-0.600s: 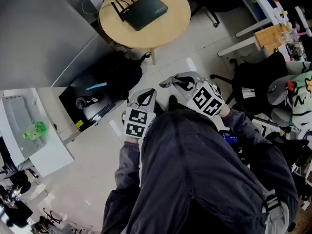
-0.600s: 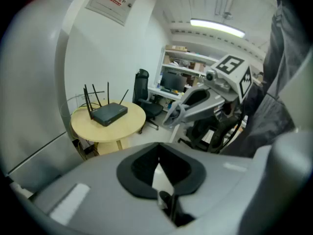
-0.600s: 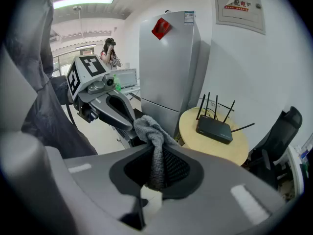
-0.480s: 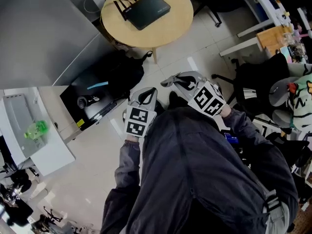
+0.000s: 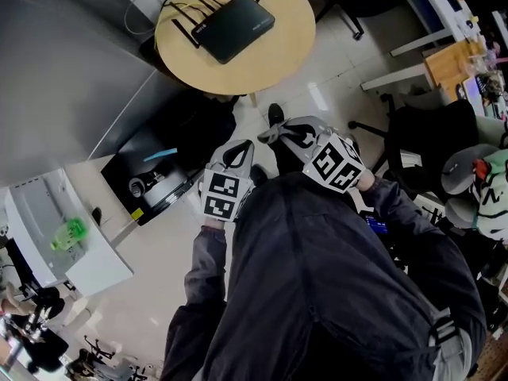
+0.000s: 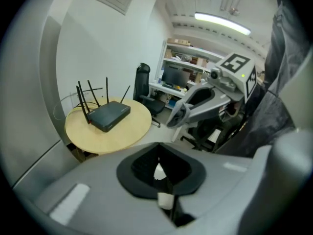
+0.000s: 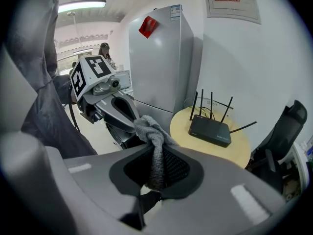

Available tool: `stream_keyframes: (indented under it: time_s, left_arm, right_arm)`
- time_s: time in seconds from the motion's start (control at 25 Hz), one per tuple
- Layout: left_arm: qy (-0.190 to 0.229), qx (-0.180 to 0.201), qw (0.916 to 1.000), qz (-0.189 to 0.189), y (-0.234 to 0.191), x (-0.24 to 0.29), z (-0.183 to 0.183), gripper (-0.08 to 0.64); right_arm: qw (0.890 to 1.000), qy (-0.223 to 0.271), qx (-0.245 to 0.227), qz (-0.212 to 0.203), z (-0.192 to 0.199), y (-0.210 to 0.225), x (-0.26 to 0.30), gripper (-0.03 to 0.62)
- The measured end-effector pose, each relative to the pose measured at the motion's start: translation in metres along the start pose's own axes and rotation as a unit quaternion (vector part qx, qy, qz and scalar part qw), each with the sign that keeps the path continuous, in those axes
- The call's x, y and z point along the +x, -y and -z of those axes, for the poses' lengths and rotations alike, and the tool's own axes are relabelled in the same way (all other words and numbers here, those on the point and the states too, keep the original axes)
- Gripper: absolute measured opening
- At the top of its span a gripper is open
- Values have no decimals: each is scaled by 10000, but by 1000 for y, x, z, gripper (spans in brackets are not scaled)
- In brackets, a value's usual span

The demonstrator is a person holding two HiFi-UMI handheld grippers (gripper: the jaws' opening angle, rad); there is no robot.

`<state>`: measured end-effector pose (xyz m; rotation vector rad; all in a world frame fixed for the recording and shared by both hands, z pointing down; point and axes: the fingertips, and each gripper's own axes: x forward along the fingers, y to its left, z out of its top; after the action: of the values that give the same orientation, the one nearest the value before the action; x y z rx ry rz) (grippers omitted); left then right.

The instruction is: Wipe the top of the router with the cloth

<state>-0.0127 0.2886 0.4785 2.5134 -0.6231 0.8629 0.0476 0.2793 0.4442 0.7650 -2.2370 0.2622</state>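
Right gripper (image 7: 155,173) of mine pinches the crumpled grey cloth (image 7: 152,141); my left gripper (image 6: 160,173) is closed, empty; the flat black antennaed router (image 7: 210,130) sits well ahead.

Router (image 5: 232,26) sits on the round counter (image 5: 266,66), over toward its far-left part. The counter's out in front of the person, with the fridge (image 5: 55,78) just beside it on the left. Down on the floor, between the counter and the person, there's a bag (image 5: 202,119).

Both tongs are tucked in near the person's chest, well apart from the counter. The left tongs (image 5: 240,152) sit just beside the right tongs (image 5: 275,133). The cloth (image 7: 152,136) is stuck between the right tongs' jaws and pokes up out of them.

Way off to the left is a cabinet (image 5: 99,270) with a bottle (image 5: 70,232) lying on top. A chair (image 5: 417,137) stands over on the right.
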Motion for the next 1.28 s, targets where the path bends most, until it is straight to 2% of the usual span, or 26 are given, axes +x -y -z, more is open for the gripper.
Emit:
stream_keyframes:
  time_s: [0.12, 0.28, 0.48, 0.64, 0.96, 1.2, 1.28]
  left_arm:
    - [-39, -30, 9999, -108, -19, 20, -28, 0]
    - [-150, -138, 9994, -286, -45, 46, -60, 0]
    - [-287, -277, 9979, -511, -73, 74, -87, 0]
    - [-310, -442, 9958, -740, -100, 90, -104, 0]
    - [-289, -698, 9938, -815, -134, 102, -116, 0]
    - [-229, -880, 9904, -1041, -169, 98, -114, 0]
    - [-175, -930, 9894, -1103, -178, 95, -116, 0]
  right_arm:
    - [9999, 50, 84, -131, 2, 36, 11, 37]
    - [9995, 112, -65, -272, -4, 86, 25, 37]
    - [9985, 225, -27, -492, -8, 138, 42, 37]
    - [9986, 274, -30, -456, -13, 178, 53, 37]
    - [9981, 29, -48, -620, -19, 211, 91, 37]
    - [9971, -111, 226, -717, -45, 229, 150, 37]
    - [9970, -225, 188, -711, -56, 239, 177, 37]
